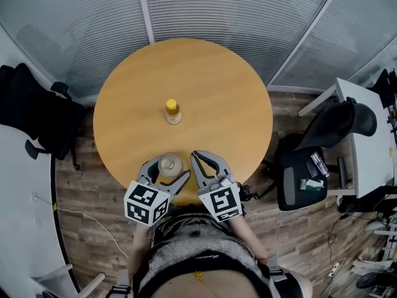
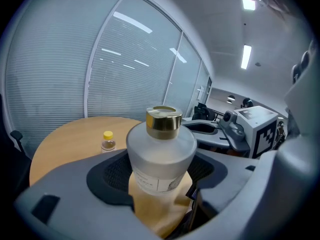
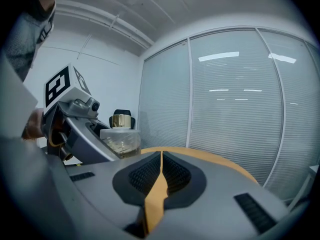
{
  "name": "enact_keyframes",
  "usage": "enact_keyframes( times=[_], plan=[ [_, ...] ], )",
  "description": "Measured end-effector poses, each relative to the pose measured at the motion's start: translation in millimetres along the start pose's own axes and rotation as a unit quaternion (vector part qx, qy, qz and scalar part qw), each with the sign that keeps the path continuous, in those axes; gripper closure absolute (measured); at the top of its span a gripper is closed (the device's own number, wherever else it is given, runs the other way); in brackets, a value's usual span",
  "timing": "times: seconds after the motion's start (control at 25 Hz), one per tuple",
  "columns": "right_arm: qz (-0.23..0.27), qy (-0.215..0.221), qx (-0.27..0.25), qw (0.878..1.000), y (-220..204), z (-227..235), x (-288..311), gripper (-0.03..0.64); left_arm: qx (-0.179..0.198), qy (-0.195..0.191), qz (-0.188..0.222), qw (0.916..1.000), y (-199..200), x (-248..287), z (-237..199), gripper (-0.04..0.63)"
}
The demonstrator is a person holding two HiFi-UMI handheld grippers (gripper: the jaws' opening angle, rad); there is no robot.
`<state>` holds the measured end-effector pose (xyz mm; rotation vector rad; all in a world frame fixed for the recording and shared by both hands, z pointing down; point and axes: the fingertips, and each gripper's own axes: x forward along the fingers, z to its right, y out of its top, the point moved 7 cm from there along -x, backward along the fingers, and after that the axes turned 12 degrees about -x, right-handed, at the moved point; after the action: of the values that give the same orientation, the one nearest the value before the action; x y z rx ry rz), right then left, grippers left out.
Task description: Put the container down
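A frosted glass container with a gold cap stands upright between the jaws of my left gripper, over the near edge of the round wooden table. In the left gripper view the container fills the gap between both dark pads, and the left gripper is shut on it. Whether its base touches the table is hidden. My right gripper hovers just right of it, shut and empty; its pads meet in the right gripper view, where the container shows at the left.
A small bottle with a yellow cap stands near the table's middle, also seen as the small bottle in the left gripper view. Office chairs stand right of the table, a dark chair to the left. Blinds cover the glass wall behind.
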<state>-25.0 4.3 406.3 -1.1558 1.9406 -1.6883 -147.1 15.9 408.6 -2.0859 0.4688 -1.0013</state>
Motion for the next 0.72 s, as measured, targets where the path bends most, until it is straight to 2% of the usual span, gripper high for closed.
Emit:
enact_keyframes(
  times=[0.36,0.72],
  plan=[
    [-0.02,-0.032,-0.003,0.999,-3.8,-12.4,8.8,0.592,0.016,-0.029,-0.017,0.9993,0.5,-0.1,-20.5,0.252],
    [-0.026,-0.048,0.012,0.998,-11.0,-7.1,2.3,0.592,0.019,-0.034,-0.024,0.999,-1.7,6.5,-17.8,0.252]
  ],
)
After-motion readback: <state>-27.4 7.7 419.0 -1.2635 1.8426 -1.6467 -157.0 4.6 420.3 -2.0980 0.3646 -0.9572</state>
